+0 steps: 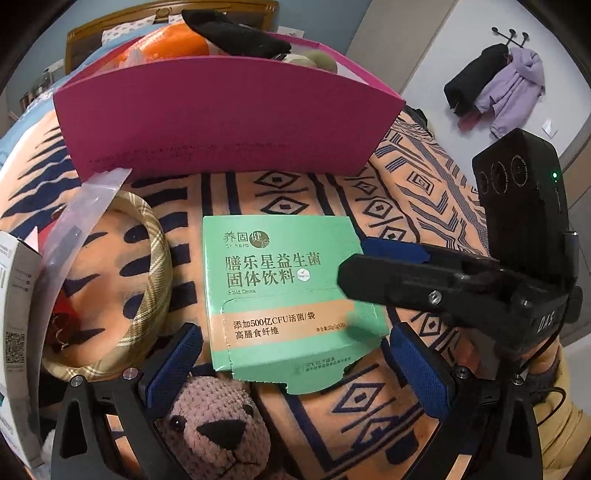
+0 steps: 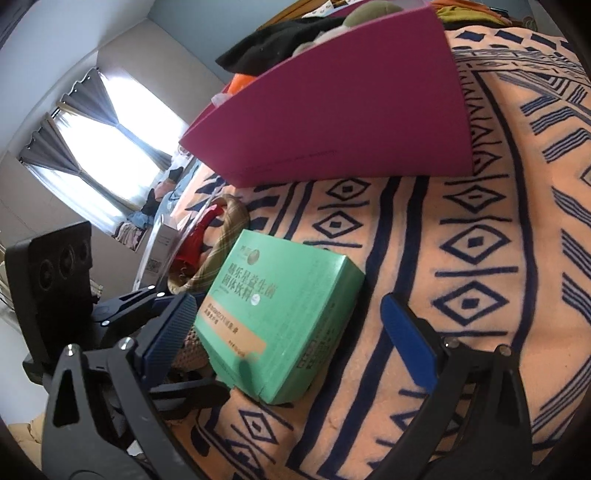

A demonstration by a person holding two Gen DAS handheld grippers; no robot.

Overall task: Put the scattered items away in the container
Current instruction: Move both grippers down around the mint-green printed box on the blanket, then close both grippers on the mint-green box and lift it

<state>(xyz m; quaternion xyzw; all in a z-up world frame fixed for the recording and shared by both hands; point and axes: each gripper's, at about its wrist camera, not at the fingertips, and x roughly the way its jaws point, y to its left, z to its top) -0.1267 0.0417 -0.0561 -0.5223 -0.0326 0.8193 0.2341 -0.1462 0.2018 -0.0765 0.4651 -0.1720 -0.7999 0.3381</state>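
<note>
Between the blue pads of the left hand-held gripper [image 1: 295, 363] lies the near edge of a green box [image 1: 284, 295], flat on a patterned blanket [image 1: 388, 206]; the jaws stand wide apart and neither pad touches the box. A knitted brown toy [image 1: 218, 424] sits just under the left pad, its head against the box's near corner. The right hand-held gripper [image 2: 291, 332] is also spread wide and holds nothing: its left pad is just beside the box's long side, and its right pad is clear of the box over bare blanket. In the left wrist view one of its fingers reaches in from the right, above the box's right edge; I cannot tell whether it touches.

Left of the box rests a plaid ring [image 1: 147, 280], with a red thing [image 2: 195, 240] inside it, partly covered by a clear plastic bag [image 1: 85, 214]. A white carton [image 1: 16, 325] stands further left. Beyond the box, well apart from it, sits the pink container [image 1: 221, 122], already holding an orange item [image 1: 173, 40], a black cloth [image 1: 236, 31] and something olive-green [image 1: 321, 59]. Coats [image 1: 498, 85] hang on a far wall, and a curtained window [image 2: 107, 147] shows in the right wrist view.
</note>
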